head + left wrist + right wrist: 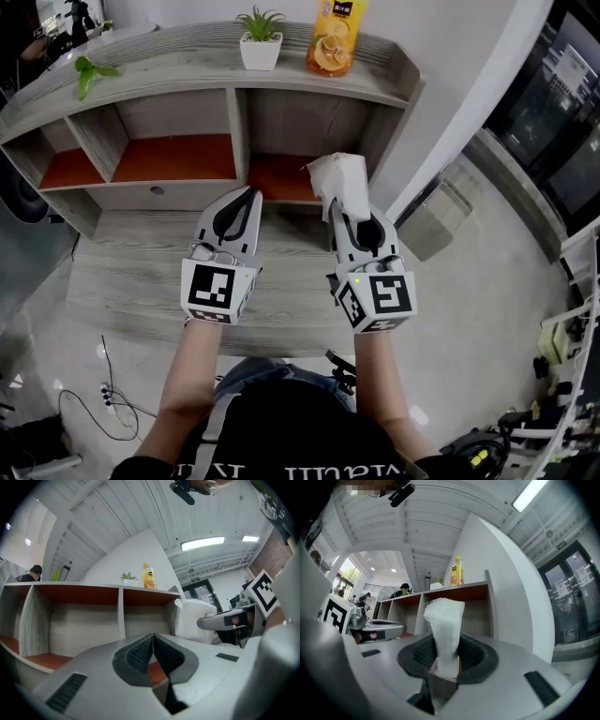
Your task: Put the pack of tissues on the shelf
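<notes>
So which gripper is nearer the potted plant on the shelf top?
Left. The left gripper sits in front of the potted plant; the right gripper, holding the tissues, is off to its right.

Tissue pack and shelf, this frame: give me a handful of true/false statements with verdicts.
1. The right gripper is shut on the pack of tissues. True.
2. The left gripper grips the pack too. False: its jaws are together with nothing between them.
3. The juice bottle stands on top of the shelf. True.
4. The pack rests in a shelf compartment. False: it is clamped in the right gripper, not set down.
5. The potted plant sits inside a compartment. False: it stands on the top, beside the bottle.
</notes>
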`<state>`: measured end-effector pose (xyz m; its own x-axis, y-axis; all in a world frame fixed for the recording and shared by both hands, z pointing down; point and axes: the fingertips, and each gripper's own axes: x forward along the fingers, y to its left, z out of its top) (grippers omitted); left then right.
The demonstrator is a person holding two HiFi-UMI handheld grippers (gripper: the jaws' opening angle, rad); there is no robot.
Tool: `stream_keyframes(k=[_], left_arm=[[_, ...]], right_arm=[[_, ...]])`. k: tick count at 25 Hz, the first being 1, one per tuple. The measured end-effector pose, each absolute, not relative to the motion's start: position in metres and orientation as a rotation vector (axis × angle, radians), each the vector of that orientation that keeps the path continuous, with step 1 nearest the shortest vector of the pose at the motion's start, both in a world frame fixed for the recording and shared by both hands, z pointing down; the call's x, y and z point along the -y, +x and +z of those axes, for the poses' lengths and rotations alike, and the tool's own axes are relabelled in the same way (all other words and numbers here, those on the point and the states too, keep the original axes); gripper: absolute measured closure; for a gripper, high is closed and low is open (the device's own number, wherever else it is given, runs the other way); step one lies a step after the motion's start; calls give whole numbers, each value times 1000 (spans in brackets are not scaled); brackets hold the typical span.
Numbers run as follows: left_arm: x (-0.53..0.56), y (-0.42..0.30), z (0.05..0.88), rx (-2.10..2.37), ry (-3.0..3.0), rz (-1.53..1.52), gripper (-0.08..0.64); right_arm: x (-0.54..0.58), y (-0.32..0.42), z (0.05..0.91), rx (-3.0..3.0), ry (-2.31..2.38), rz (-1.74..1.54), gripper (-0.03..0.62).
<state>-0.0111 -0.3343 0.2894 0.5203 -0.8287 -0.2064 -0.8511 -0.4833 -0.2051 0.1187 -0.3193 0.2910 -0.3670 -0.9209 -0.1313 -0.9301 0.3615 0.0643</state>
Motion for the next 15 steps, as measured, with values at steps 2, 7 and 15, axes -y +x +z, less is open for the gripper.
stream_keyframes(k=[2, 7, 15], left_arm=[[337, -13, 290, -1401, -2492, 113, 546], [342, -18, 287, -1389, -2510, 111, 546], [347, -34, 286, -1415, -2519, 108, 546]], right_arm=[[322, 116, 292, -2526, -1732, 185, 472], [327, 110, 293, -2503, -1715, 97, 472], [347, 115, 312, -2344, -1676, -251, 472]])
